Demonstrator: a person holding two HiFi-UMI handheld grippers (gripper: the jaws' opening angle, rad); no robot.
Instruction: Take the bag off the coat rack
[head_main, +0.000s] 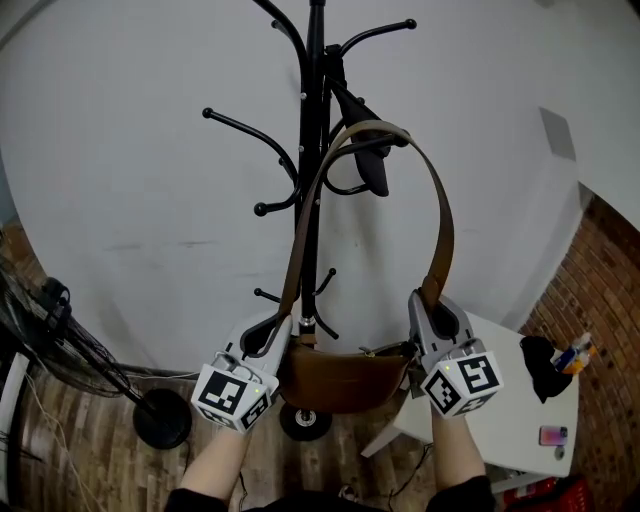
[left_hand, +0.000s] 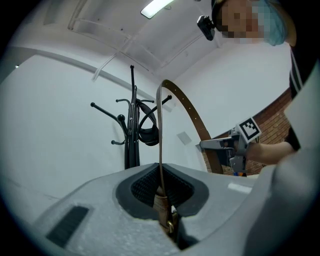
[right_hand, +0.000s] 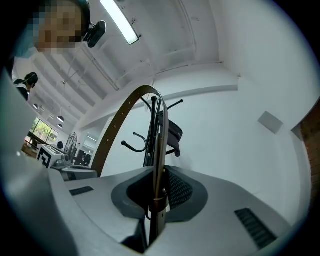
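Bag (head_main: 345, 375) hangs between both grippers, just in front of coat rack (head_main: 312, 150); left gripper (head_main: 283, 325) fingers pinched shut on one strap (head_main: 440, 220) end, right gripper (head_main: 425, 300) fingers clamped on the other; loop held wide, probably to clear the hooks (head_main: 240, 125).

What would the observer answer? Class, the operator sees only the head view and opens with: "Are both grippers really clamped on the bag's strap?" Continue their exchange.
Observer: The left gripper view shows the left gripper shut on the strap, just above its metal ring.
Operator: And the right?
Observer: The right gripper is shut on the strap at its keeper loop.
Operator: What's overhead?
Observer: A lit strip light on the ceiling.
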